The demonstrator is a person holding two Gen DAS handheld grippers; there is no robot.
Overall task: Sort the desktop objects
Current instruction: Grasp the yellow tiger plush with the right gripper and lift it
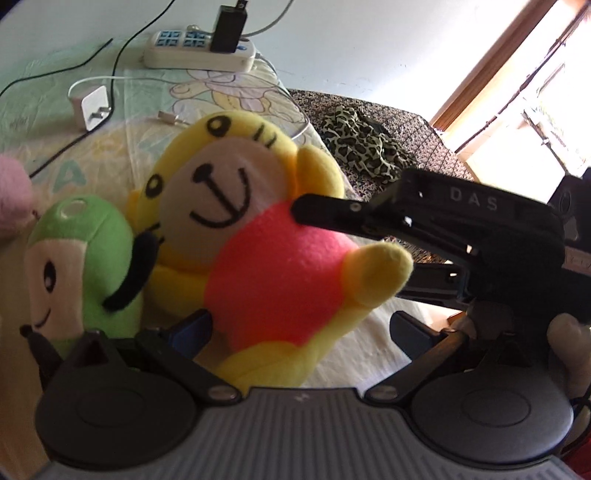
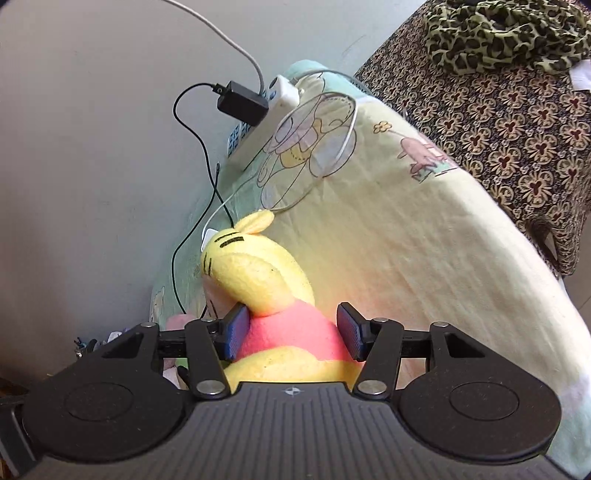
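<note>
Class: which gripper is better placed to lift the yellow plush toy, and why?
Right. The right gripper already has the yellow plush toy's pink body between its open fingers; the left gripper only brackets its lower edge.

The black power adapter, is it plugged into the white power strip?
Yes, the black power adapter sits plugged into the white power strip near the wall.

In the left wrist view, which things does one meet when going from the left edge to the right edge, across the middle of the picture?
Pink plush → green plush toy → yellow plush toy in a pink shirt → right gripper, coming in from the right side.
</note>
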